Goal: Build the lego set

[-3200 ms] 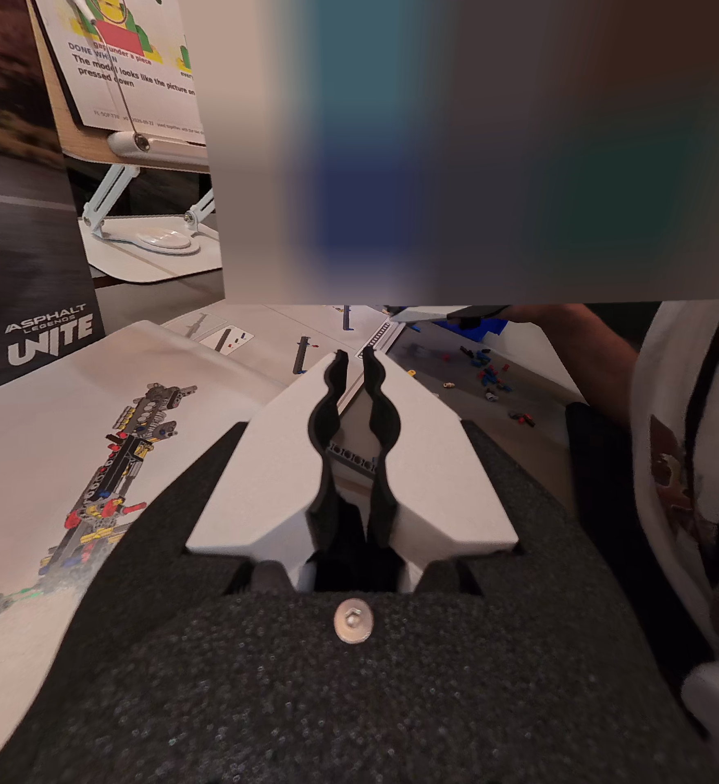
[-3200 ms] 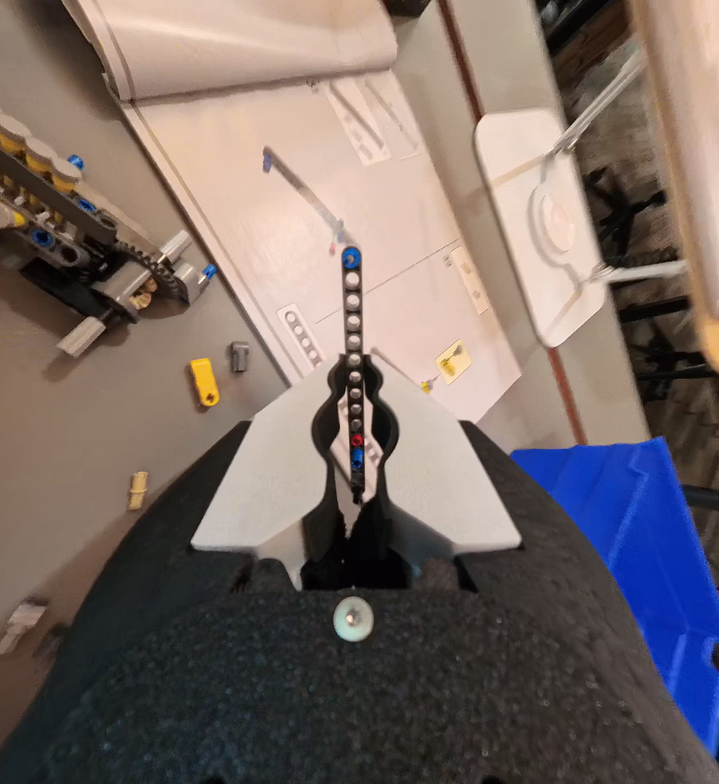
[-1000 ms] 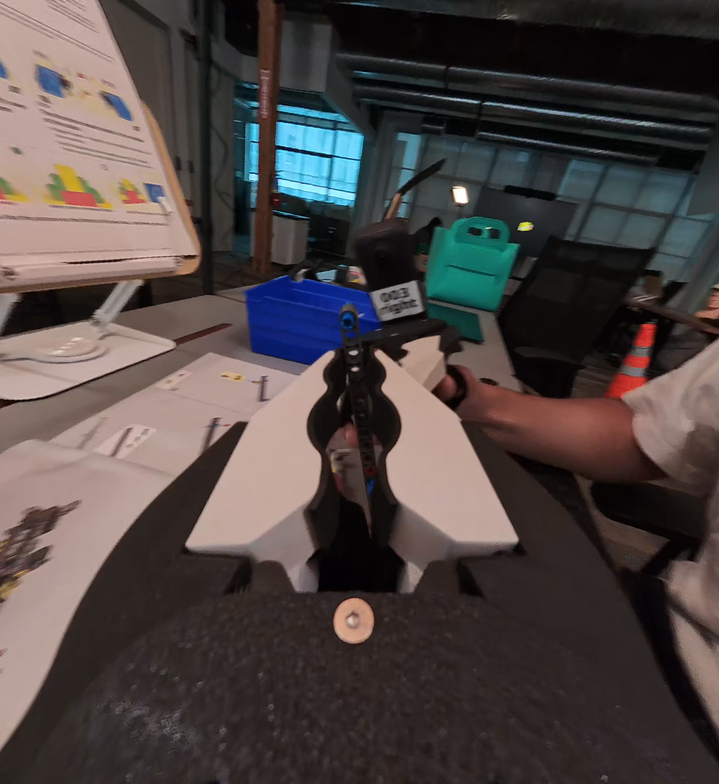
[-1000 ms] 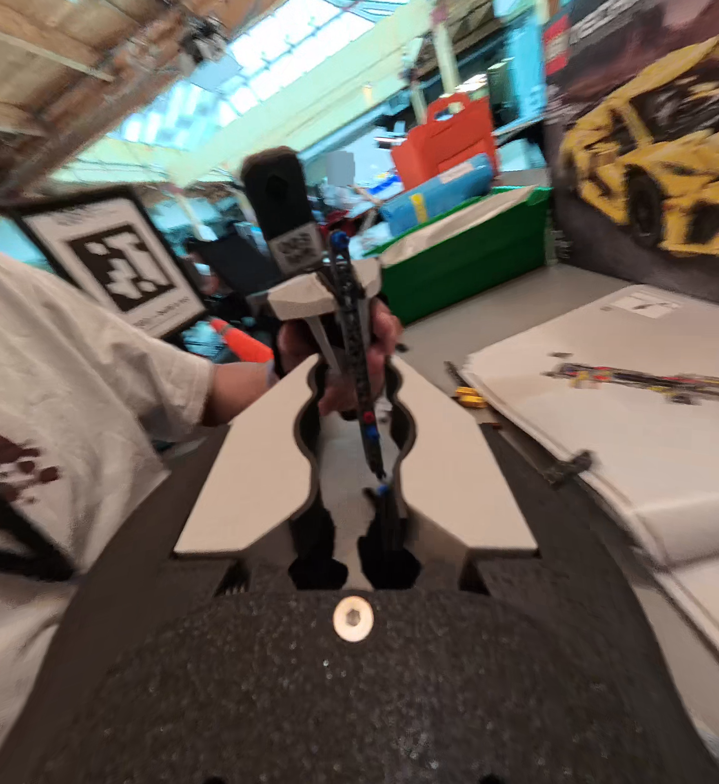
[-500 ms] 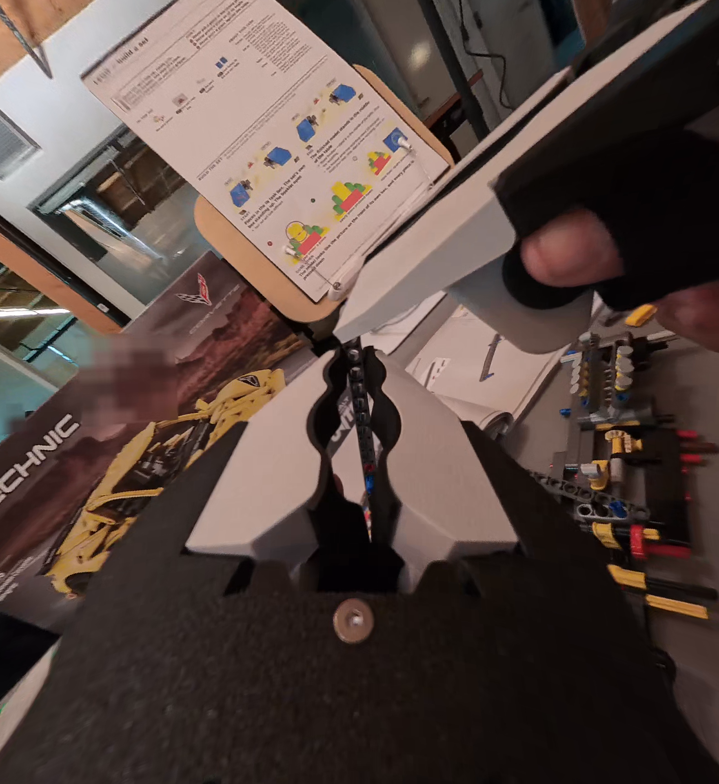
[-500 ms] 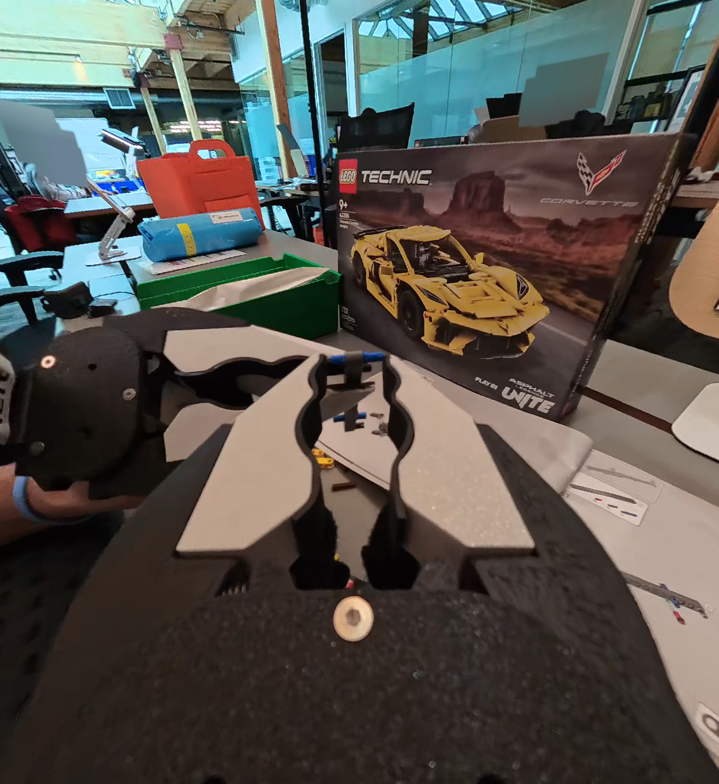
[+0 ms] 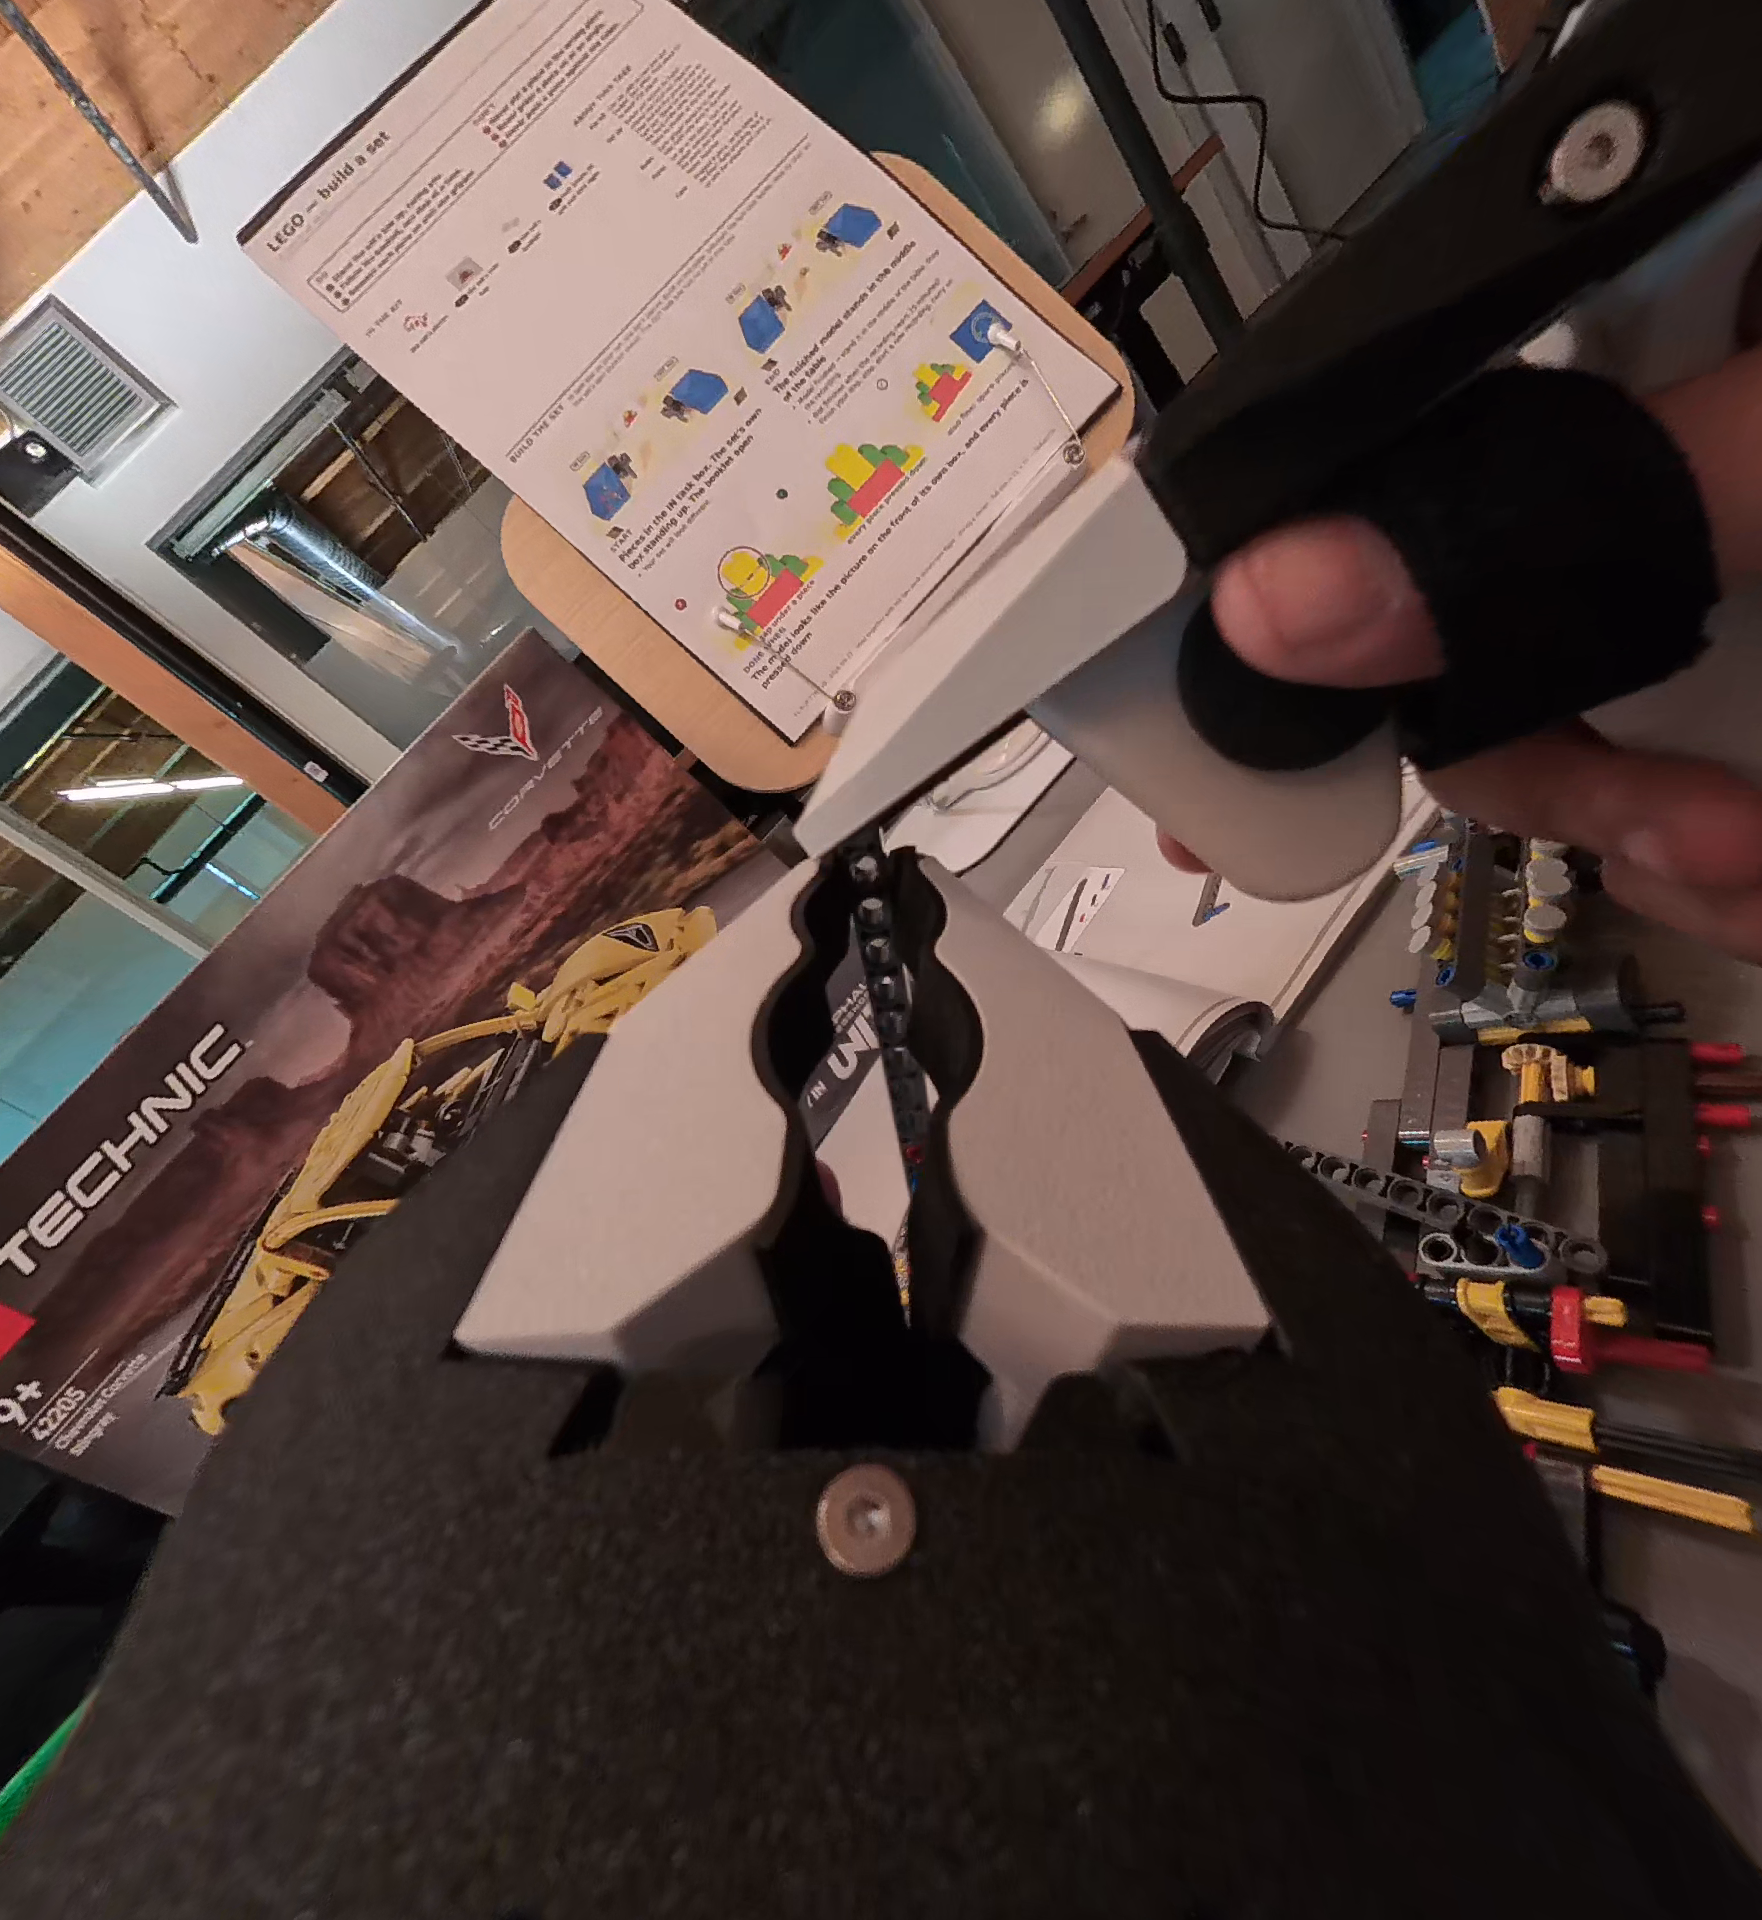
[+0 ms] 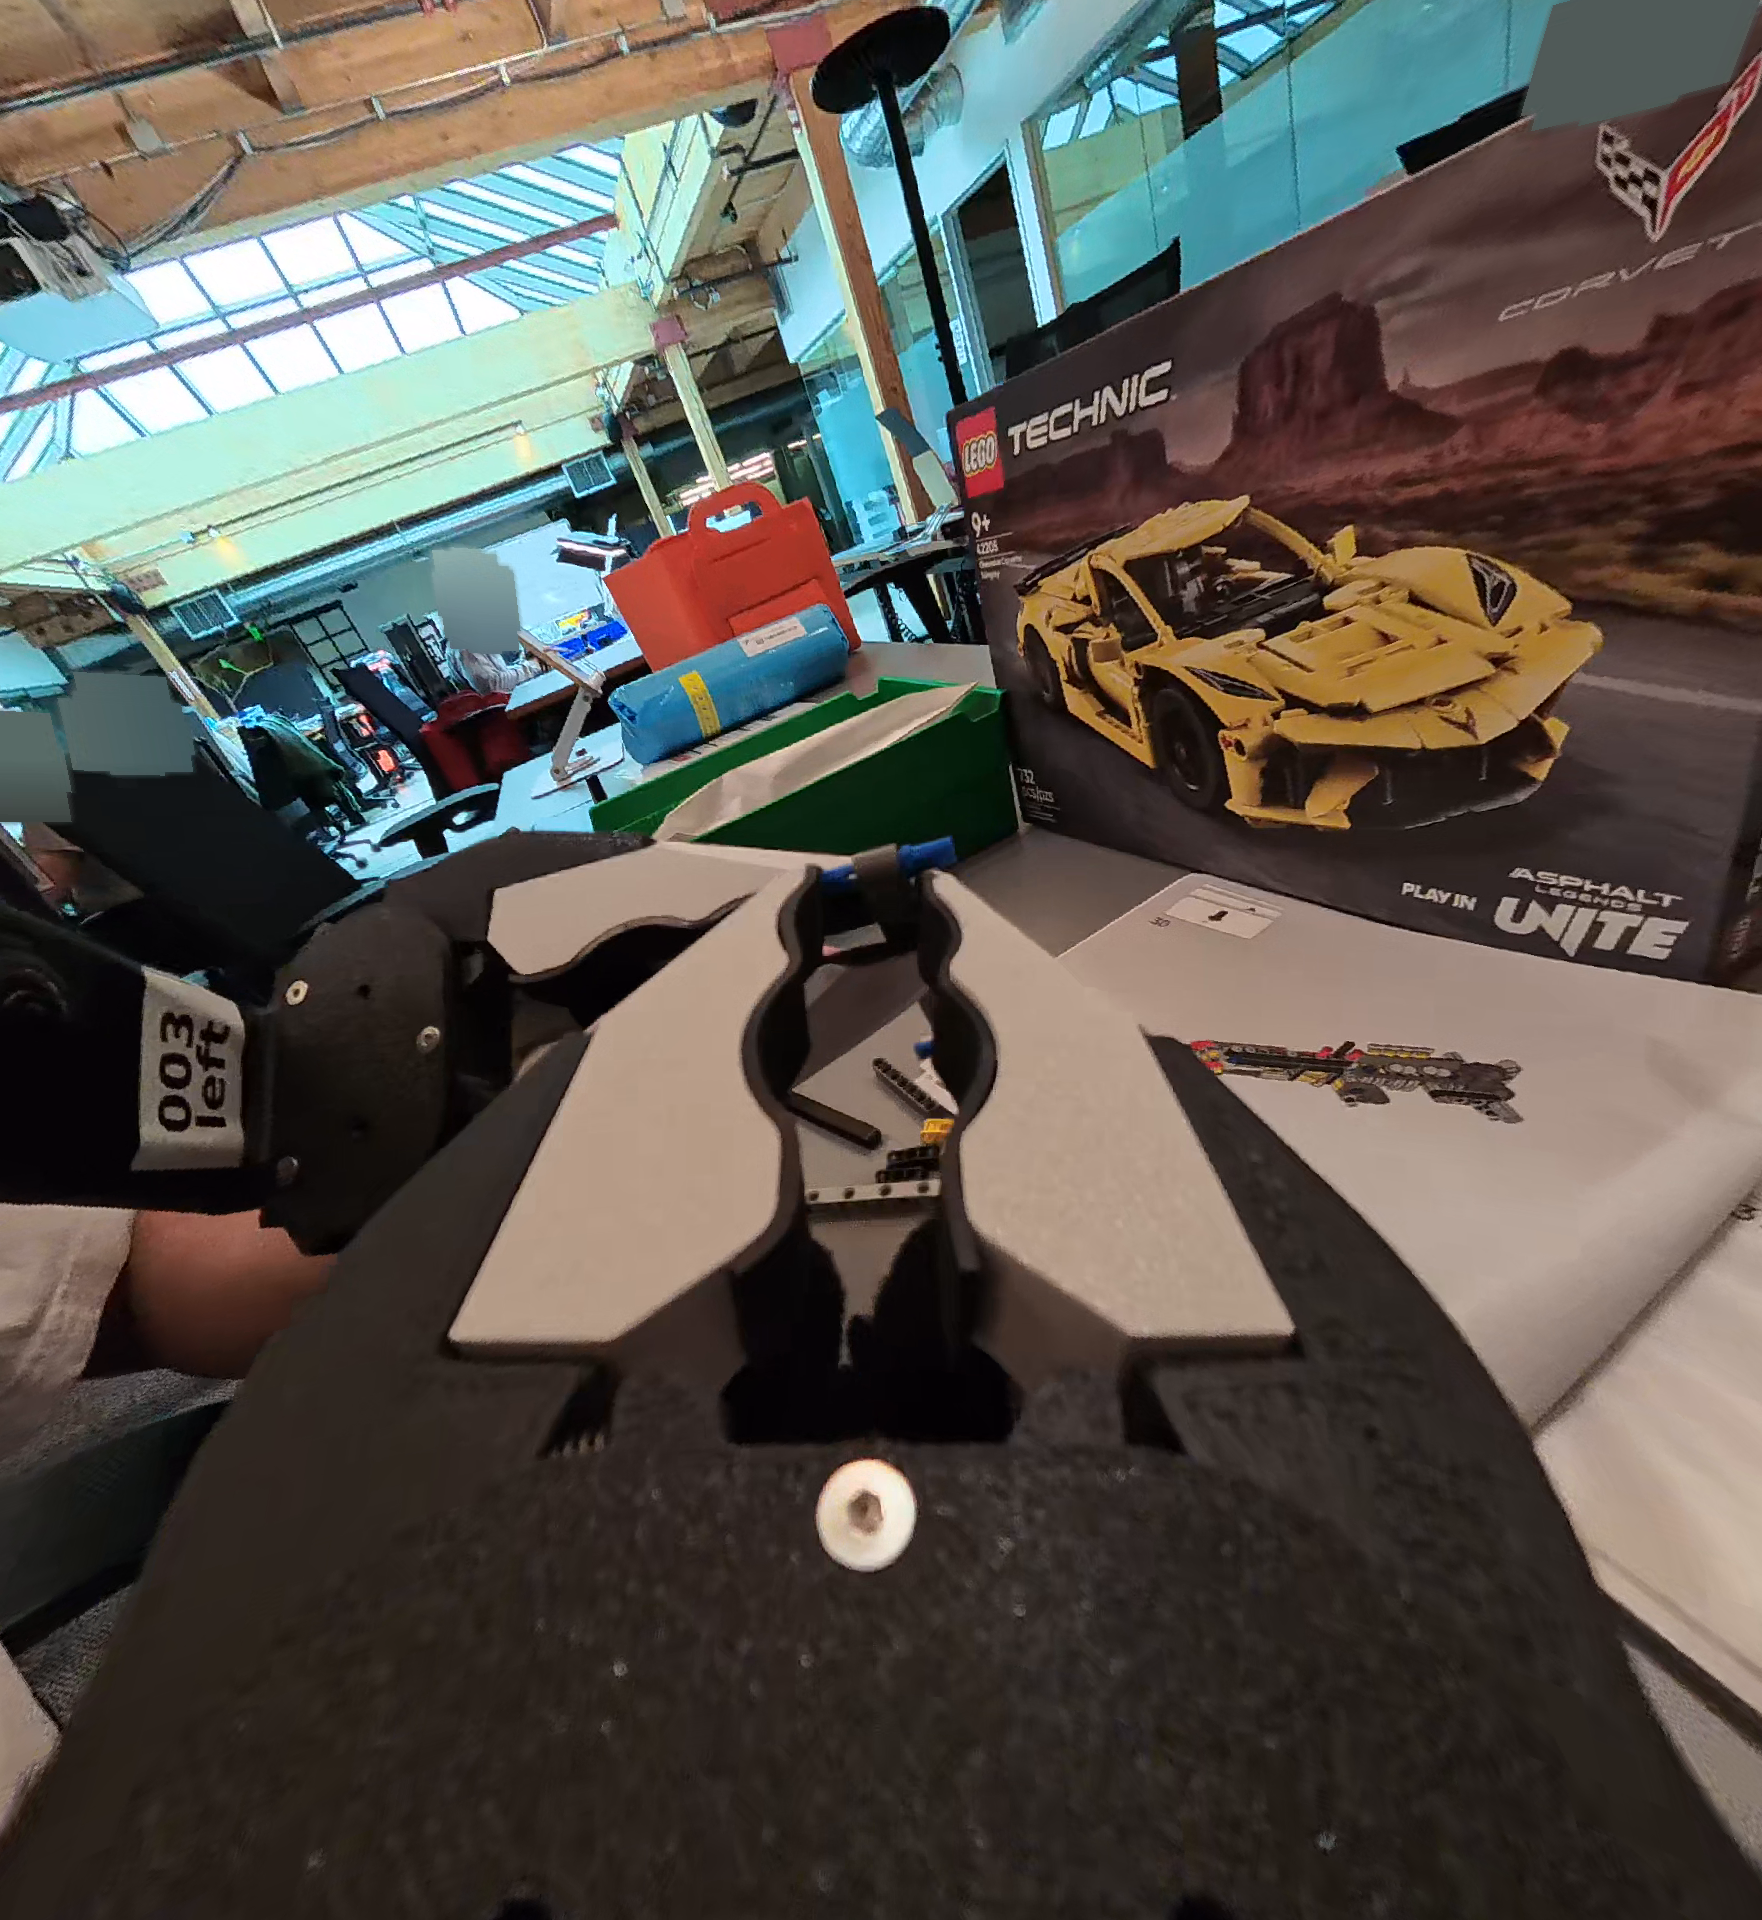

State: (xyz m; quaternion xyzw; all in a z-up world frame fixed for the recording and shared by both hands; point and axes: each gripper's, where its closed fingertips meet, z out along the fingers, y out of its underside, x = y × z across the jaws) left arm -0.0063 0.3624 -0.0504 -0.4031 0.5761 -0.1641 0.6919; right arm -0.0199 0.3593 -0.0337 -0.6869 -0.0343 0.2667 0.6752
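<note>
Left gripper: fingers nearly together, pinching the long black beam, which runs lengthwise between them and pokes out past the tips.
Right gripper: tips pinch the beam's far end; a blue pin sticks out on both sides there.
Half-built model: on the grey table, right of the left fingers.
Set box: stands ahead and right of the right fingers.
Open booklet: lies flat, right of the right fingers.
</note>
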